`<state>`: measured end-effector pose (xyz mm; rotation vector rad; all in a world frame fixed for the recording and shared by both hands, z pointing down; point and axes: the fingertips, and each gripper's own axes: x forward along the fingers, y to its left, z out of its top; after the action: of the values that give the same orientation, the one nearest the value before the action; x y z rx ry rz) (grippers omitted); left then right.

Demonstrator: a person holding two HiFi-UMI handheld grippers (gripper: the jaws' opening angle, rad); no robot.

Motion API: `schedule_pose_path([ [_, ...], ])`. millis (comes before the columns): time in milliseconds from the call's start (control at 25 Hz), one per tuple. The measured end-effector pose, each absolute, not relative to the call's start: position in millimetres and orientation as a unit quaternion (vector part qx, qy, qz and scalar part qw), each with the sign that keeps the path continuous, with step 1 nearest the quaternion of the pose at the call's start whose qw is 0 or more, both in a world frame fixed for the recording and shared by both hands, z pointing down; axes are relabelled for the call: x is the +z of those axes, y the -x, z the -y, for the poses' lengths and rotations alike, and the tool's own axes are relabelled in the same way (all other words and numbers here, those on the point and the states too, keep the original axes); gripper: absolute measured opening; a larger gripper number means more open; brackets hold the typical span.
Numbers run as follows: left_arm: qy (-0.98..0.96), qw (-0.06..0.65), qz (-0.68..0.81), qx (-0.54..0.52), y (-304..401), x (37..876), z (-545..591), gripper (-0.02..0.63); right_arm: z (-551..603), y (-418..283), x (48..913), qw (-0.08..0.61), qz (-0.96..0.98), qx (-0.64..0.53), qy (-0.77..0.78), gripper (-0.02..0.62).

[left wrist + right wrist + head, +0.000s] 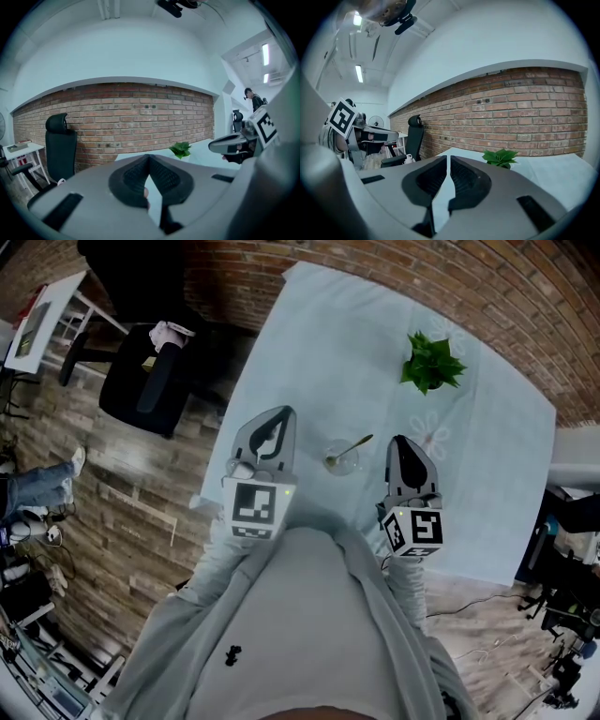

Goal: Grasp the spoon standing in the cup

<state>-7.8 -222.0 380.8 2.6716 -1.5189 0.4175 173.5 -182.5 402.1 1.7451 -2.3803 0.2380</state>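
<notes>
Left gripper (149,158): jaws closed, tips meeting, nothing between them. In the head view it (279,418) hangs over the near left part of the table (309,343), pointing away from the person.

Right gripper (448,160): jaws closed to a hairline slit, nothing between them. In the head view it (403,444) hangs over the near right part of the table, roughly parallel to the left one. Each gripper shows at the edge of the other's view, held at about the same height.

Cup (341,459): clear, upright on the table between the two grippers and apart from both. It sits slightly nearer the right gripper's tip. Neither gripper view shows it.

Spoon (351,446): stands in the cup, leaning, with the handle rising toward the upper right past the rim. Neither gripper touches it.

Plant (431,362): small, green and potted, on the far right part of the table, well beyond the cup. Both gripper views show it ahead (180,149) (500,157).

Surroundings: a pale cloth covers the table. A black chair (145,381) stands on the wooden floor to the left. A brick wall (131,117) runs behind the table.
</notes>
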Motion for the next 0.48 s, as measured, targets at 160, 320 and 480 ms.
schedule_pose_path([
  [160,-0.861,0.022,0.489,0.135,7,383,223,0.018,185,-171,410,0.091,0.803,0.095,-0.582,0.018],
  [320,-0.862,0.024,0.488,0.138,6,386,222,0.018,185,-168,420,0.091,0.805,0.114,-0.574,0.046],
  [480,-0.862,0.027,0.487,0.138,6,388,221,0.018,186,-164,433,0.093,0.809,0.14,-0.564,0.157],
])
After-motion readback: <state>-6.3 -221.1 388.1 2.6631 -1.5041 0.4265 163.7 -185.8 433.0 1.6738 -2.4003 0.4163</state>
